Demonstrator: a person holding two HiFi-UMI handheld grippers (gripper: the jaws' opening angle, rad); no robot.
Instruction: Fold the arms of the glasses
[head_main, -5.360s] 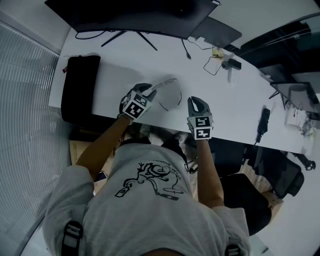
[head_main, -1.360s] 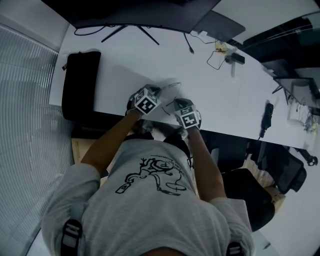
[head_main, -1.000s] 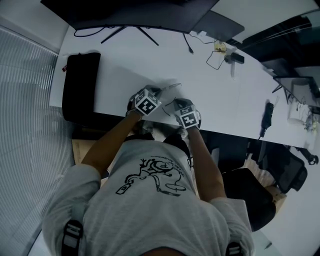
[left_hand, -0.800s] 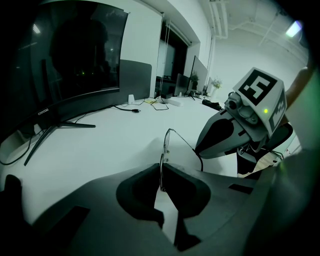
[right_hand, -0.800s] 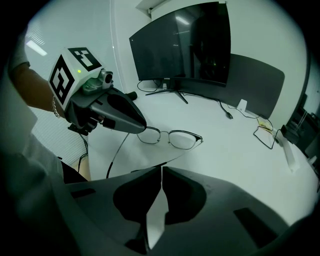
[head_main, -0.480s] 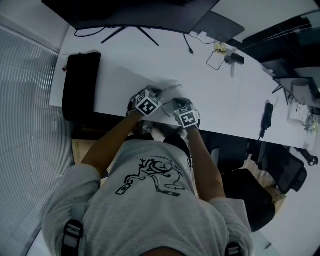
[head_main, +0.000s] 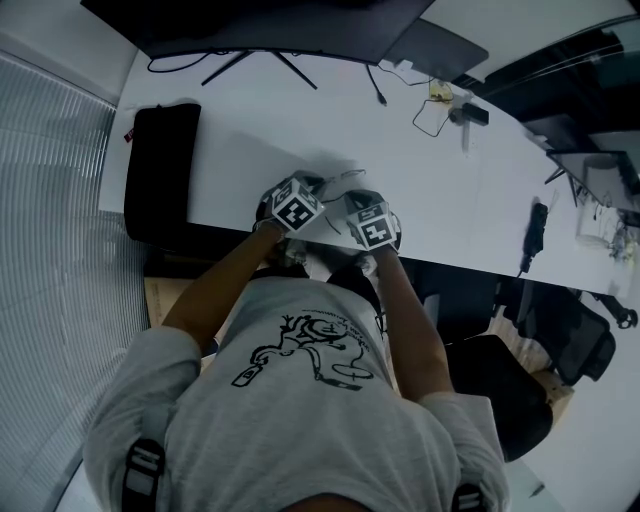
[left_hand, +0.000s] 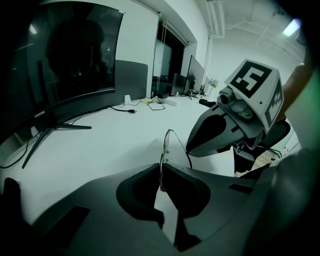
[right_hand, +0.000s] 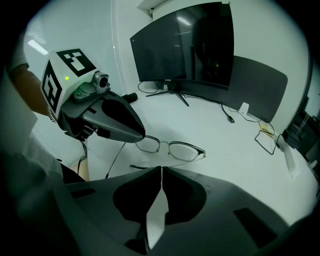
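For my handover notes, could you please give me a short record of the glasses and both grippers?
Glasses: thin metal frame, near the white desk's front edge
Left gripper: shut on a thin wire part of the glasses
Right gripper: jaws together, empty, just short of the glasses
Arms folded: cannot tell

Dim, blue-grey office pictures, bent by wide-angle lenses in both gripper views.
A ceiling light (left_hand: 291, 27) glows high to the right of the claw of the left gripper (left_hand: 161, 169); the white desk (left_hand: 100, 145) ahead shines pale, with a soft shadow beside the glasses (left_hand: 167, 142). The monitor (right_hand: 185, 45) beyond the claw of the right gripper (right_hand: 161, 171) mirrors small lamps. Corners fall black.
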